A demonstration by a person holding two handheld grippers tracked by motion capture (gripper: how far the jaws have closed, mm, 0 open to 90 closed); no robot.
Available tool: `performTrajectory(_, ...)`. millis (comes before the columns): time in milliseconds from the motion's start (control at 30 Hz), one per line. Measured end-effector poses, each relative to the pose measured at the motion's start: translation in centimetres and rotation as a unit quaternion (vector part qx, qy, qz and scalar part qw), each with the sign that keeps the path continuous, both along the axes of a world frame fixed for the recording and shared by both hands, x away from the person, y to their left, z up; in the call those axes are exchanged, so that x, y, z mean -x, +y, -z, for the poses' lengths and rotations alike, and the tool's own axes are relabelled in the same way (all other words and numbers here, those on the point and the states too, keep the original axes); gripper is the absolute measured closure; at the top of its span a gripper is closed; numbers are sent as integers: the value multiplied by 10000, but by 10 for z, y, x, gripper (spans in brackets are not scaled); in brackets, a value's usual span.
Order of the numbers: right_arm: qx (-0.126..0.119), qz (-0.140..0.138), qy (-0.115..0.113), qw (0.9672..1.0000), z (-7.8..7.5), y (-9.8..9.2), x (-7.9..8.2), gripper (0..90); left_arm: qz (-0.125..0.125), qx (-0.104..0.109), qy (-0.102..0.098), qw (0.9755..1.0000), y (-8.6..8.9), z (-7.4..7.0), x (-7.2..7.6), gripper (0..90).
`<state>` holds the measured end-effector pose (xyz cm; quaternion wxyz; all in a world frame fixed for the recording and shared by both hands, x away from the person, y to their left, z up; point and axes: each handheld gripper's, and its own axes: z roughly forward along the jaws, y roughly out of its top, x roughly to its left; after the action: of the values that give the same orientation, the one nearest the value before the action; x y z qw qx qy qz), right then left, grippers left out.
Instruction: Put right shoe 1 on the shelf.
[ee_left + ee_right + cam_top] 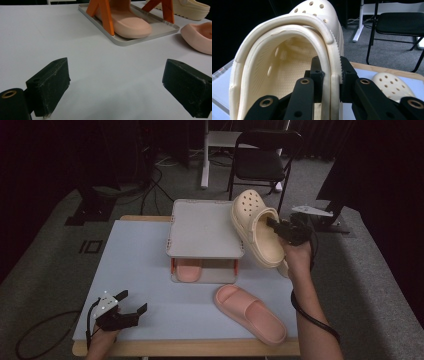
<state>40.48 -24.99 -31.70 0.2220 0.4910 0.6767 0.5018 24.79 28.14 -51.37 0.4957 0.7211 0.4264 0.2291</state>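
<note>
High view shows the right tool (276,225) clamped on a cream clog (256,227), lifted beside the rack (205,227). Left tool (131,303) rests apart on the surface (140,265); next, likely setting the clog on the top shelf

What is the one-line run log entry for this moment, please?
right claw: shut on cream clog, lifted | left claw: open, empty | pink slide: on table
</note>
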Motion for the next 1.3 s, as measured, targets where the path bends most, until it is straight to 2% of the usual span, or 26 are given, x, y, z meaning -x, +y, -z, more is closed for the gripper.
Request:
performTrajectory(367,86,31,-58,9999,-7,37,-9,770,46,-60,20,10000,-1,1,1,73)
performTrajectory(1100,69,-143,-28,9999,-2,105,-29,770,97,-11,4,10000,0,1,3,73)
performTrajectory(1300,-48,-141,-44,9999,-1,120,-33,770,120,-59,8,9999,0,1,3,74)
